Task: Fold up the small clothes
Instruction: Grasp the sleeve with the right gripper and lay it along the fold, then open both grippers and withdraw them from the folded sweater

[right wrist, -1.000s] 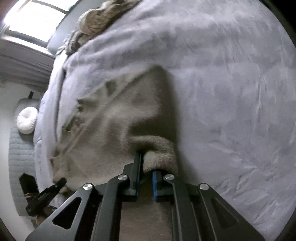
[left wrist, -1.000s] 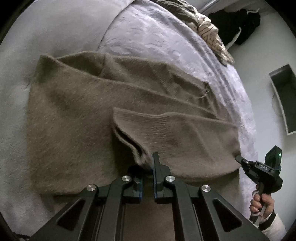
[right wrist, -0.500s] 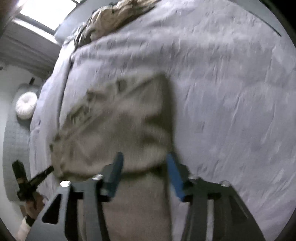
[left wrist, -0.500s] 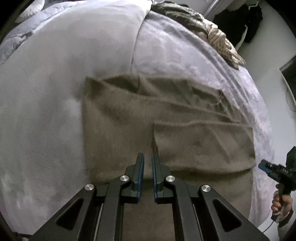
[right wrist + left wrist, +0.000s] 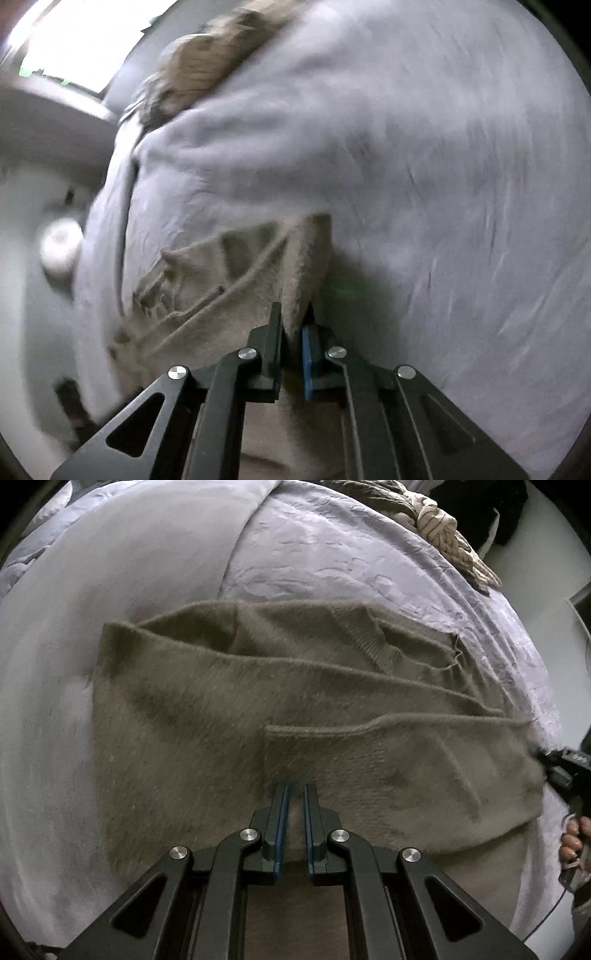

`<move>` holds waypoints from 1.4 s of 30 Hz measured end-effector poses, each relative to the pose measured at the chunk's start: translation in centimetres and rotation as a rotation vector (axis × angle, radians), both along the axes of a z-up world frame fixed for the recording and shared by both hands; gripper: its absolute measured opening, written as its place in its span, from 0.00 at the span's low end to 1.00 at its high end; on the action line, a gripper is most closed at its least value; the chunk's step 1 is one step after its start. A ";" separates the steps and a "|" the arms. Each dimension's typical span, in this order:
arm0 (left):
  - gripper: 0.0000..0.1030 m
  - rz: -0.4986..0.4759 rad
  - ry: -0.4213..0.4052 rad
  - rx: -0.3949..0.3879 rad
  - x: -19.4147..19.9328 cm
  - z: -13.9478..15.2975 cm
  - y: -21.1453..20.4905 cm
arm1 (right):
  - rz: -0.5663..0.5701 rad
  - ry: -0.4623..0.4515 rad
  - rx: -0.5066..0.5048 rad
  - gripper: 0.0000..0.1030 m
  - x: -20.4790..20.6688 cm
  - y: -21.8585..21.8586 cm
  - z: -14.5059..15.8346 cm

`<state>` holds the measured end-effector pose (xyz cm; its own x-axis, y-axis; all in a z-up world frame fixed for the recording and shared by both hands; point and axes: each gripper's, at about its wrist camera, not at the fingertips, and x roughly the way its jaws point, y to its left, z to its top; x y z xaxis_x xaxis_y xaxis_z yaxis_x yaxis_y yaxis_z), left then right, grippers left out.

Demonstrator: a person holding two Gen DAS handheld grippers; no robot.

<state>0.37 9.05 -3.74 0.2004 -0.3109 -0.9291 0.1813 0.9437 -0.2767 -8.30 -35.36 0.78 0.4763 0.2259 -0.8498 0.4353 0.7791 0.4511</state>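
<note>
A fuzzy olive-brown sweater (image 5: 229, 716) lies spread on a pale lavender bed, with a sleeve (image 5: 399, 757) folded across its body. My left gripper (image 5: 294, 794) hovers just above the near edge of that sleeve, jaws narrowly apart and holding nothing. My right gripper (image 5: 293, 321) is shut on the sweater's right edge (image 5: 306, 266), which rises in a ridge between the fingers. In the left wrist view the right gripper (image 5: 561, 768) sits at the sweater's right side, held by a hand. The right wrist view is blurred.
A patterned beige blanket (image 5: 447, 535) lies bunched at the far end of the bed (image 5: 332, 554). Dark clothing (image 5: 491, 509) hangs beyond it. A white round cushion (image 5: 61, 243) sits off the bed's left side in the right wrist view.
The left gripper let go of the sleeve cuff, which now lies flat, and drew back. The right gripper opened, then closed again on the sweater's right edge.
</note>
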 end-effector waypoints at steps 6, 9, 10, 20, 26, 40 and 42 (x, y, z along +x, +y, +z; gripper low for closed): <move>0.08 -0.020 -0.015 0.035 -0.7 -0.3 -0.1 | 0.052 0.103 -0.178 0.09 0.9 -0.9 -0.9; 0.08 -0.010 -0.014 0.040 -0.8 -0.4 0.0 | 0.033 0.168 -0.197 0.09 0.2 -1.5 -2.2; 0.08 -0.008 -0.015 0.045 -0.9 -0.3 0.0 | 0.021 0.172 -0.201 0.09 -0.2 -1.5 -2.0; 0.08 0.011 -0.062 0.062 -1.4 2.8 1.7 | 0.065 0.106 -0.165 0.09 -3.3 2.2 2.6; 0.08 -0.060 -0.046 0.081 -1.4 1.5 -0.8 | 0.180 0.140 -0.155 0.09 -3.1 6.8 0.8; 0.08 -0.053 -0.028 0.112 -3.6 0.6 0.3 | 0.196 0.252 -0.169 0.09 -6.5 7.3 -1.4; 0.08 -0.044 -0.008 0.117 -3.9 0.5 0.3 | 0.194 0.266 -0.176 0.10 -6.4 7.5 -1.2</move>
